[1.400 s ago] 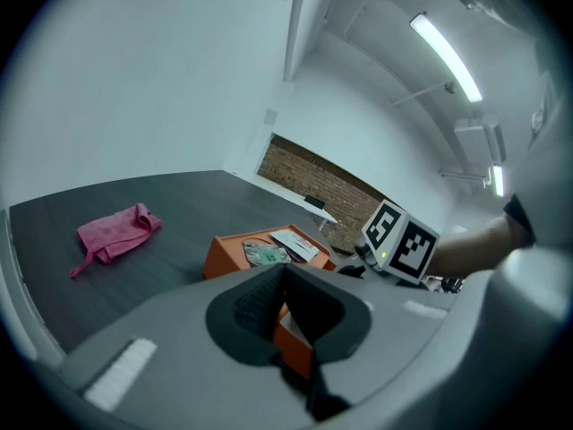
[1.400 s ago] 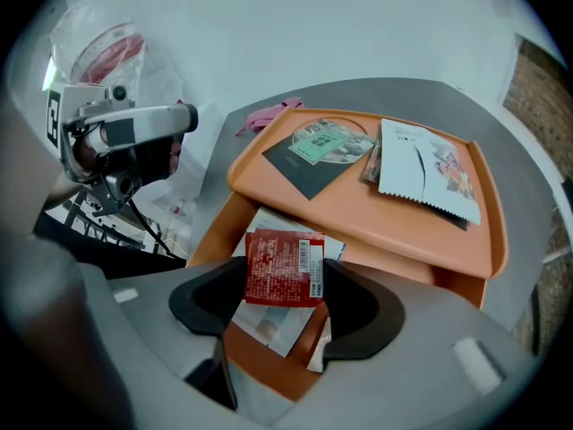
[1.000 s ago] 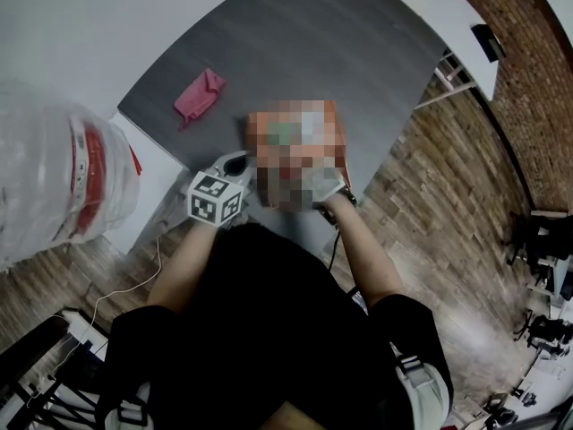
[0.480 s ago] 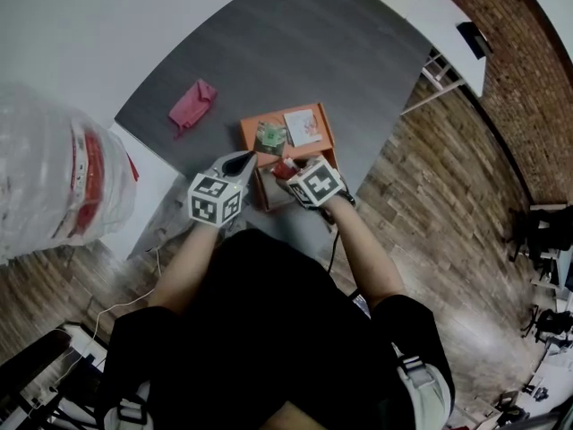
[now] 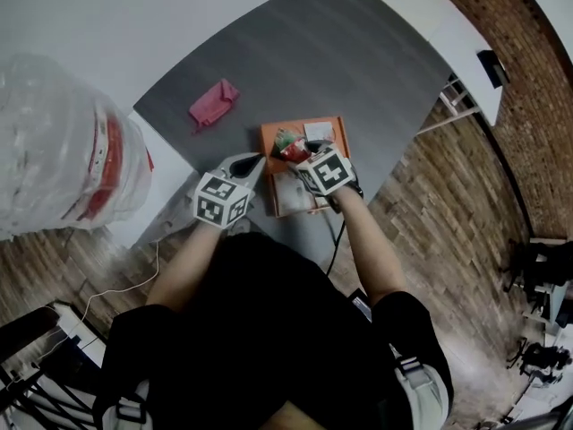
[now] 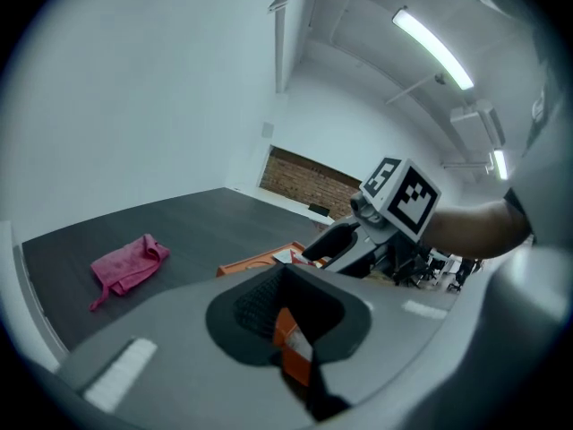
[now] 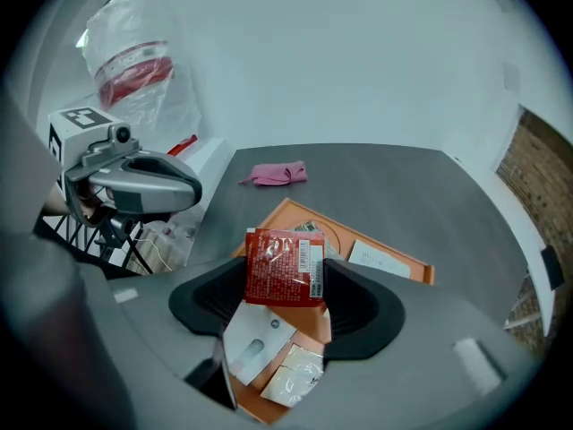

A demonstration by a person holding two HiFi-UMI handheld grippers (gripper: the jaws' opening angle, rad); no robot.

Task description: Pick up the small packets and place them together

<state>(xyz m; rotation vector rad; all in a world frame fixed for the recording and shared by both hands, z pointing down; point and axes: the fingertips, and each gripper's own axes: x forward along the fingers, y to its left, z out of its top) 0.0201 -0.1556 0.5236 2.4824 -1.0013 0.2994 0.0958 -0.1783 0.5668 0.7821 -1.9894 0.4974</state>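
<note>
My right gripper is shut on a red foil packet, which hangs above the orange tray. In the head view the red packet sits at the right gripper's tip over the tray. On the tray lie two white packets, a white card and a green-patterned packet. My left gripper hovers at the tray's left edge, jaws shut with nothing held. In the left gripper view the left gripper shows a sliver of orange in its gap.
A pink cloth lies on the dark grey table, beyond the tray. A large clear plastic bag with red print stands on a white unit at the left. Brick-patterned floor runs to the right of the table's edge.
My right gripper has lifted up and away from the tray's near end with the red packet in it. The left gripper has stayed where it was.
</note>
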